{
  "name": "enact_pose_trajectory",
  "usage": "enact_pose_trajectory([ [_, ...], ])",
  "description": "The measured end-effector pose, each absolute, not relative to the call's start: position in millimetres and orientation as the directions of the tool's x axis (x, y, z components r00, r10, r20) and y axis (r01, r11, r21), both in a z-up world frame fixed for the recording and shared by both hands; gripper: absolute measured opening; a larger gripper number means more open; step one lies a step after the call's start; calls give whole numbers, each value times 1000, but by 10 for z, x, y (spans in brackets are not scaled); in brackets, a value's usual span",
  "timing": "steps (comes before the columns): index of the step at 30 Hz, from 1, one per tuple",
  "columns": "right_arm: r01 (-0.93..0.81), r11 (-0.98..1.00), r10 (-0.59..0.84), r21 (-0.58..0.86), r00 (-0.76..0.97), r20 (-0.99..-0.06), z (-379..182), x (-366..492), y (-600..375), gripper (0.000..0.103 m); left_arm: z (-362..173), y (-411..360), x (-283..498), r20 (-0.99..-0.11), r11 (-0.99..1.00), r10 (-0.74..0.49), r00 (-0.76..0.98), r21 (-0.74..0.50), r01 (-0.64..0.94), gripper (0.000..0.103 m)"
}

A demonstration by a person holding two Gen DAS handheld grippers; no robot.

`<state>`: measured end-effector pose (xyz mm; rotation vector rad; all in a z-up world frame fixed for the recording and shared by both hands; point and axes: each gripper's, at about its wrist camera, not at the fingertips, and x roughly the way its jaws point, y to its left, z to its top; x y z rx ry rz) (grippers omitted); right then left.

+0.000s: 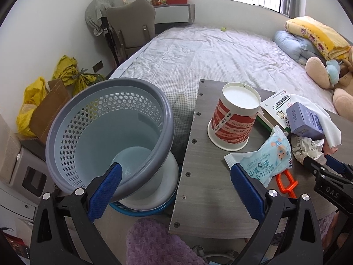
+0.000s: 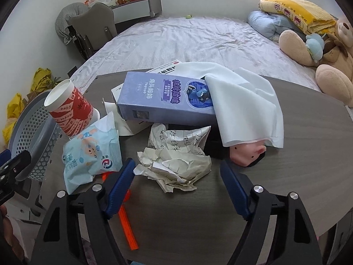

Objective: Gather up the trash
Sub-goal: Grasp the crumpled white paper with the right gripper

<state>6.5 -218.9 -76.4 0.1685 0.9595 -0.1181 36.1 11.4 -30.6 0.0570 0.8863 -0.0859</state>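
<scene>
While both claws hung over the grey tabletop (image 2: 297, 145), nothing was held in either one. The left claw (image 1: 176, 187) was wide apart, with one blue finger (image 1: 106, 190) by the rim of the blue basket (image 1: 106, 119) and the other finger over the tabletop next to the wipes pack (image 1: 264, 163). I could not tell if the finger touched the rim. The basket had a grey rim and little holes in its wall, it leaned to one side just past the tabletop edge, and I could see nothing inside it. The right claw (image 2: 178, 183) was spread apart too, with its tips on either side of the crumpled paper (image 2: 176, 161), which lay on the tabletop and touched neither tip as far as I could see. One red and white paper cup (image 2: 68, 110) stood upside down near the basket side of the tabletop, so nothing was in it. One light blue wipes pack lay beside the cup and partly covered one orange plastic thing (image 2: 128, 227). One purple box (image 2: 165, 97) lay on its side behind the paper, and one white box (image 1: 275, 108) with green print was under it. One white cloth (image 2: 242, 101) was draped over the end of the purple box and over one pink toy (image 2: 247, 154). Behind it all was the bed (image 2: 187, 37).
</scene>
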Motion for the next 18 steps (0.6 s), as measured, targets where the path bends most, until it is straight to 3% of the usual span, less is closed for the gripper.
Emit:
enact_pose_trajectory([
  [3,170,983,-36,74,564,-825,-793,114,-2165,76,-331,92,375,-778,994,-50,626,25,110,97],
  [8,171,983,-36,71,551,-834,-829,220,-2170,67,-371,60,343,-777,991,-76,625,13,137,97],
  [18,161,976,35,150,560,-828,-793,151,-2266,59,-391,-173,286,-767,972,-142,626,10,233,97],
])
